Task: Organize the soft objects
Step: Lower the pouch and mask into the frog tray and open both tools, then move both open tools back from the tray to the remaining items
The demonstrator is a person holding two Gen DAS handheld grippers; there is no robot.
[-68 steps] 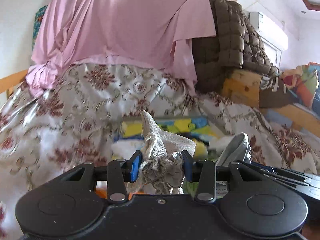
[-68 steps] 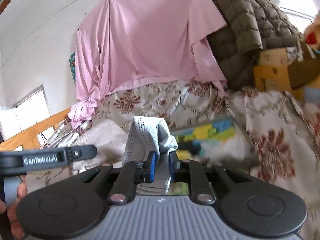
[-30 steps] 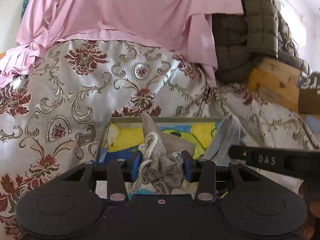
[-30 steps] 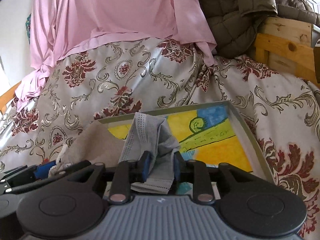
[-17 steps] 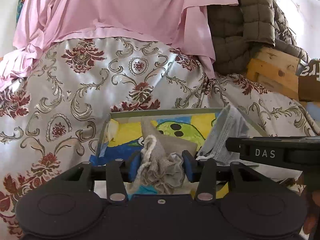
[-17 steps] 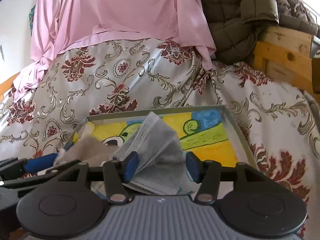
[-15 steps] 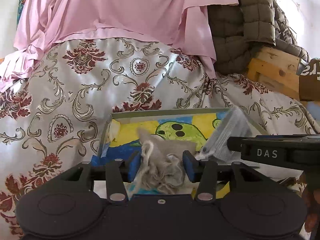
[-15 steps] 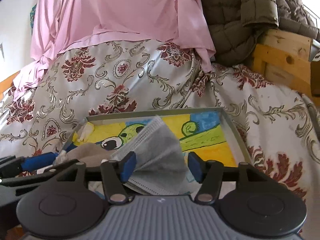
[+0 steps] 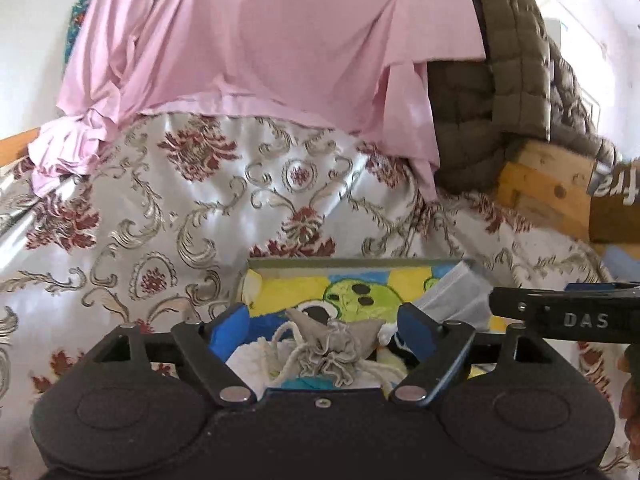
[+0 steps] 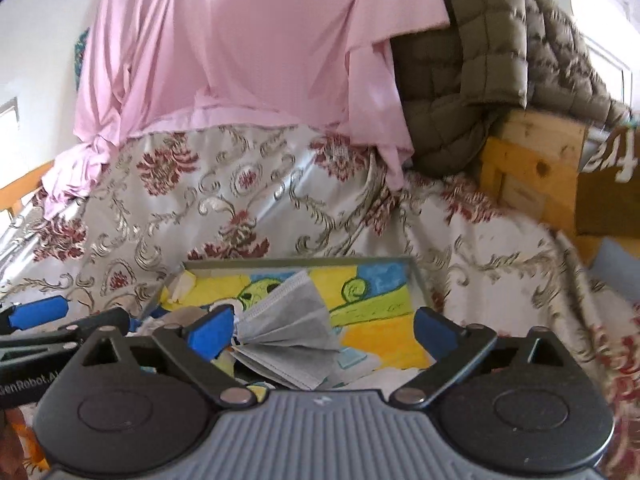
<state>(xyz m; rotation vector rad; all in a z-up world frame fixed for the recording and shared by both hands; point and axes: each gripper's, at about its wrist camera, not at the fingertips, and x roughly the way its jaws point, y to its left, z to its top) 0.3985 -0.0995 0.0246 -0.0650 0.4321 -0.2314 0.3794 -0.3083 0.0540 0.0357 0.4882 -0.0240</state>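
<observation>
A shallow tray (image 9: 348, 263) (image 10: 296, 263) with a yellow, blue and green cartoon floor lies on the floral bedspread. A beige drawstring pouch (image 9: 332, 342) rests in it among white cloth, below my left gripper (image 9: 322, 326), whose jaws are opening and stand clear of it. A grey pleated face mask (image 10: 286, 330) (image 9: 454, 300) lies in the tray between the fingers of my right gripper (image 10: 322, 330); these jaws are opening wide too, pads off the mask. The right gripper's black arm (image 9: 560, 318) crosses the left wrist view.
The floral bedspread (image 9: 192, 216) slopes up behind the tray. A pink sheet (image 10: 224, 48) and an olive quilted jacket (image 10: 488, 48) hang at the back. A wooden bed frame (image 10: 532, 160) and a brown box (image 10: 608, 196) stand at right. A hand (image 9: 632, 400) shows at the right edge.
Both grippers let go: the pouch dropped from the left jaws into the tray, the mask fell flat from the right jaws. Both grippers drew back and rose a little.
</observation>
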